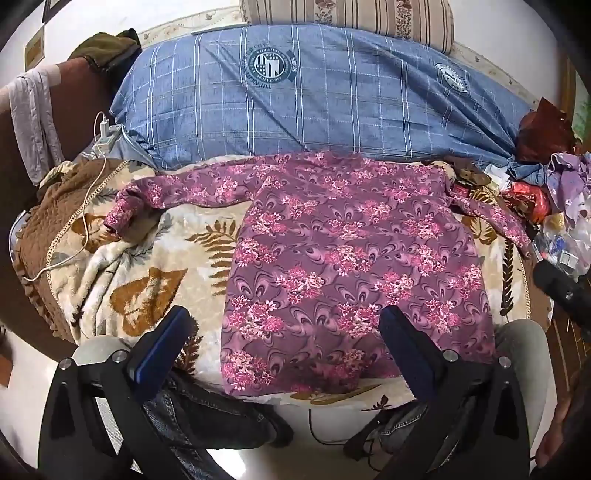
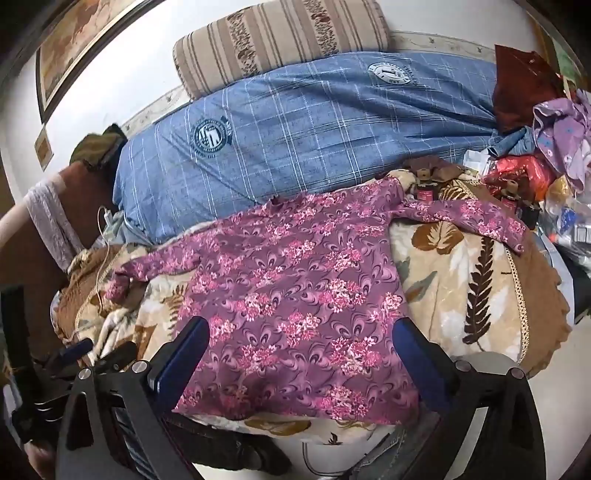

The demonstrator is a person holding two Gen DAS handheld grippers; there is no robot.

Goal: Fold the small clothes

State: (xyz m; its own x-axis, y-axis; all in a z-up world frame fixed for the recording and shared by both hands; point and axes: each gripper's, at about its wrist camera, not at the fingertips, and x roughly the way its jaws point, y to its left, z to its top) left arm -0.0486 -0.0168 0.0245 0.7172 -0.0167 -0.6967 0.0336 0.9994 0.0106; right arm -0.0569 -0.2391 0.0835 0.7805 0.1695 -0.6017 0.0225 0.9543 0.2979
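Observation:
A purple long-sleeved top with pink flowers [image 1: 351, 258] lies spread flat on a cream leaf-print blanket [image 1: 147, 266], hem toward me, both sleeves stretched out sideways. It also shows in the right wrist view [image 2: 295, 295]. My left gripper [image 1: 284, 325] is open and empty, hovering over the hem's left part. My right gripper [image 2: 299, 336] is open and empty above the hem. The left gripper [image 2: 74, 350] shows at the left edge of the right wrist view.
A blue checked quilt [image 1: 314, 103] lies rolled behind the top, with a striped cushion [image 1: 347, 14] beyond. A white charger and cable [image 1: 99, 140] lie at left. A pile of clothes and plastic bags [image 1: 554, 192] sits at right. Jeans legs [image 1: 207, 413] show below the bed edge.

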